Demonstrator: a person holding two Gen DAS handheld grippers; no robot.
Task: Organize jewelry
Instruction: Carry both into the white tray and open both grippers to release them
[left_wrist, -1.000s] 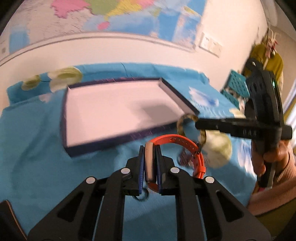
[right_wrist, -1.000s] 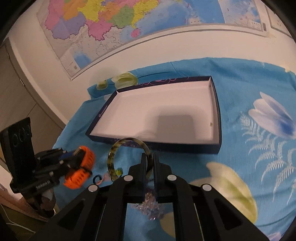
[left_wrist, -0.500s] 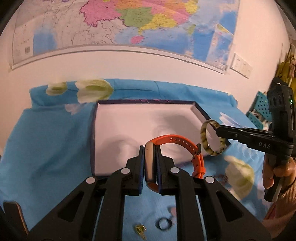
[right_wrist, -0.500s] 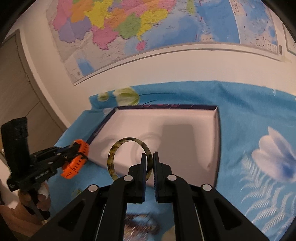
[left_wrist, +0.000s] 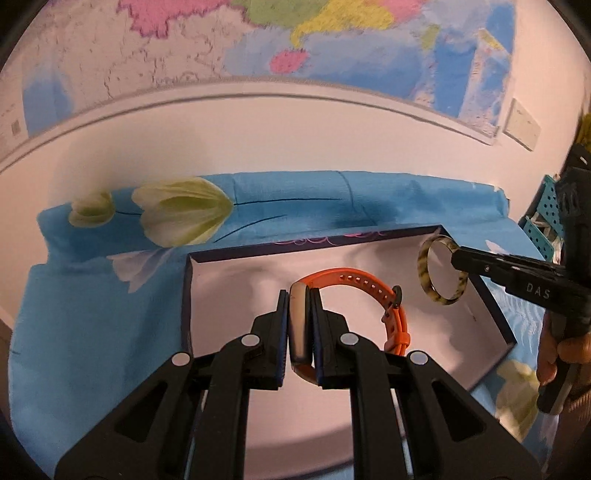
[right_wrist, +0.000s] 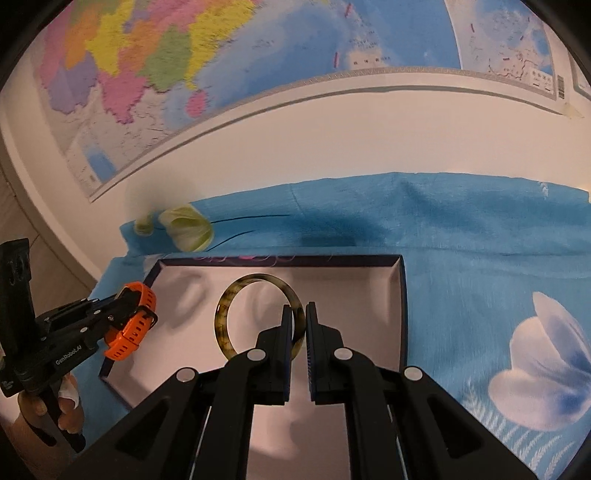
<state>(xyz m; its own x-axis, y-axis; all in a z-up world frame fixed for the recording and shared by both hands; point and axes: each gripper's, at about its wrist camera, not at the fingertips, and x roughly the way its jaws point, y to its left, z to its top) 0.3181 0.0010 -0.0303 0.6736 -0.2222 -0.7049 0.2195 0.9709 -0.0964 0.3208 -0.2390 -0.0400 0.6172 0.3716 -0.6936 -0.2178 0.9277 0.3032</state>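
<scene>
My left gripper (left_wrist: 298, 297) is shut on an orange watch (left_wrist: 373, 291), its strap curling out to the right, held above the white inside of a dark-rimmed box (left_wrist: 229, 295). My right gripper (right_wrist: 299, 310) is shut on a tortoiseshell bangle (right_wrist: 225, 317), held upright over the same box (right_wrist: 351, 291). In the left wrist view the bangle (left_wrist: 424, 273) and right gripper (left_wrist: 456, 258) hang above the box's far right corner. In the right wrist view the left gripper (right_wrist: 127, 314) and watch (right_wrist: 135, 325) hover at the box's left edge.
The box lies on a blue flowered cloth (right_wrist: 480, 258) against a white wall with a map (right_wrist: 221, 55). A teal perforated crate (left_wrist: 543, 221) stands at the right. A hand (right_wrist: 66, 402) holds the left gripper's handle.
Both grippers have travelled forward from in front of the box to above its white inside, carrying the watch and the bangle. The small items on the cloth have dropped out of view.
</scene>
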